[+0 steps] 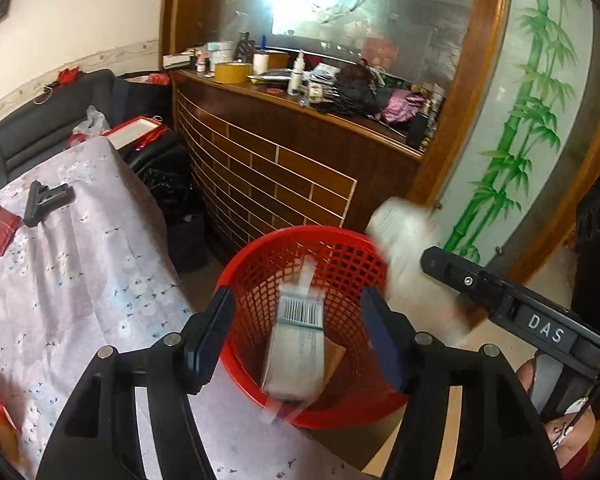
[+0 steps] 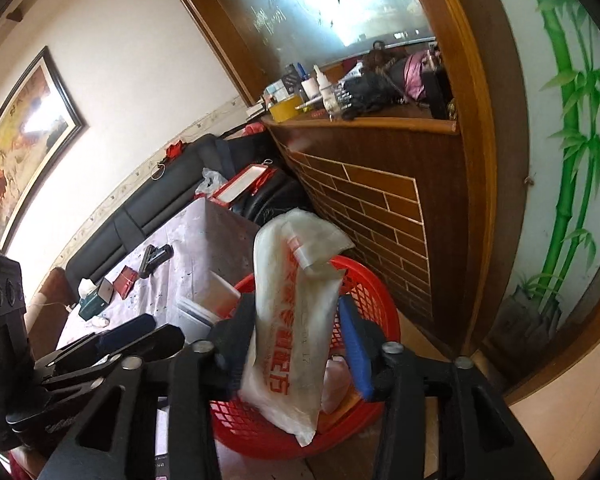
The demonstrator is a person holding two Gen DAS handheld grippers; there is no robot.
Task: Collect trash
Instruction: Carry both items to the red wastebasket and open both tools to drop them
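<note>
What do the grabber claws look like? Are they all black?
Mostly black. Each gripper, left and right, has two chunky black plastic arms with cut-out slots, round silver bolts, and dark blue pads on the fingers. The right one has white letters "DAS" on its side.
</note>
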